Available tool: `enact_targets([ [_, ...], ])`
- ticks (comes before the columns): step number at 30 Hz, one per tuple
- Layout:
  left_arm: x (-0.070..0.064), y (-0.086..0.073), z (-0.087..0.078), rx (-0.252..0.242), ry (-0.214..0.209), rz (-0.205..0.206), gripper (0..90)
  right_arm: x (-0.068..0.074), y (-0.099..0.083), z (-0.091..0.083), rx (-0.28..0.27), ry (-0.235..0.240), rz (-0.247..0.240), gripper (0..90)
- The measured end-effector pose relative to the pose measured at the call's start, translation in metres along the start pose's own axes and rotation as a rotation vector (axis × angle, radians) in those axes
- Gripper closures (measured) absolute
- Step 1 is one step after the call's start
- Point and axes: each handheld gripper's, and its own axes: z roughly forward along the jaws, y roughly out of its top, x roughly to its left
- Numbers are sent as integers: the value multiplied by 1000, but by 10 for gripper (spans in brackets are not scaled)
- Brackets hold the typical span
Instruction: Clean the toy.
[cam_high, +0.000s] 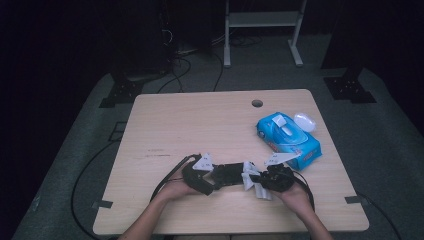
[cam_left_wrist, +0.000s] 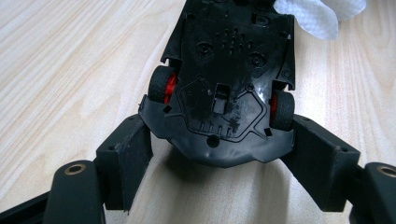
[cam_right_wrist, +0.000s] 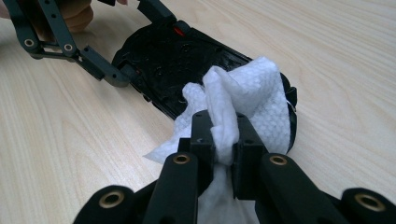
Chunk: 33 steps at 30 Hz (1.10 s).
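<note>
Left claw (cam_left_wrist: 219, 154) grips the upturned toy car (cam_left_wrist: 224, 79), steadying it on the surface (cam_high: 200, 120); right claw (cam_right_wrist: 223, 140) pinches a wipe (cam_right_wrist: 243, 93) against its underside.

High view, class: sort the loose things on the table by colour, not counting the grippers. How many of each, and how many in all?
Black: 1, the toy car, lying underside up
White: 2, the wipe and the small oval case
Blue: 1, the wipes pack
Total: 4
</note>
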Motion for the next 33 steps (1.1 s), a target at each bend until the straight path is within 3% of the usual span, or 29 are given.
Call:
enact_targets([
  [8,2,0,-2,-5,3,2,261,-1,7,-1,29,6,-22,810],
  [13,2,-1,-3,-7,4,2,279,-7,12,0,2,15,14,810],
  [21,4,-2,-4,-18,-25,-23,275,-2,7,1,14,31,12,810],
  [29,9,-2,-5,-41,-79,-86,275,1,2,0,6,28,-14,811],
  [33,14,-2,-5,-70,-113,-154,287,4,0,-1,3,13,-40,812],
])
